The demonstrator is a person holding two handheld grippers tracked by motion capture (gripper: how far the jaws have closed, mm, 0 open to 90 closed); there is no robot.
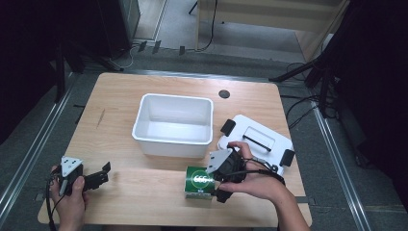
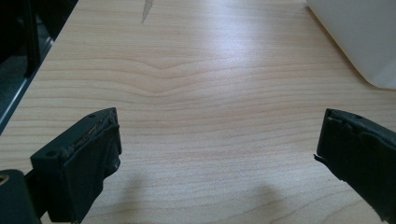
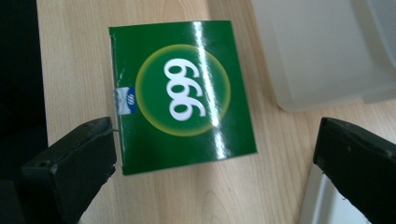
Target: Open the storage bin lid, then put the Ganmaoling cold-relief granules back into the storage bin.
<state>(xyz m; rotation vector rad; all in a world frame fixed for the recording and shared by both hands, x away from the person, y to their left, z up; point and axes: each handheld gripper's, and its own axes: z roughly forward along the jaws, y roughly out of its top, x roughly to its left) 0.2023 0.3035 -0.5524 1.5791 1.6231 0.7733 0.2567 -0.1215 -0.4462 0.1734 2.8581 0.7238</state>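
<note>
Near the front edge of the wooden table (image 1: 144,192), the green 999 box (image 3: 182,93) is lying flat with its printed face up, just in front of the white plastic bin (image 1: 173,125). The right gripper (image 3: 215,163) is hanging over it with jaws spread wide, one jaw beside the box's edge, probably lining up for a grab. The bin's lid (image 1: 255,139) is resting to the right, leaving the bin open for loading. The left gripper (image 2: 217,154) is waiting over bare wood, jaws spread and holding nothing.
</note>
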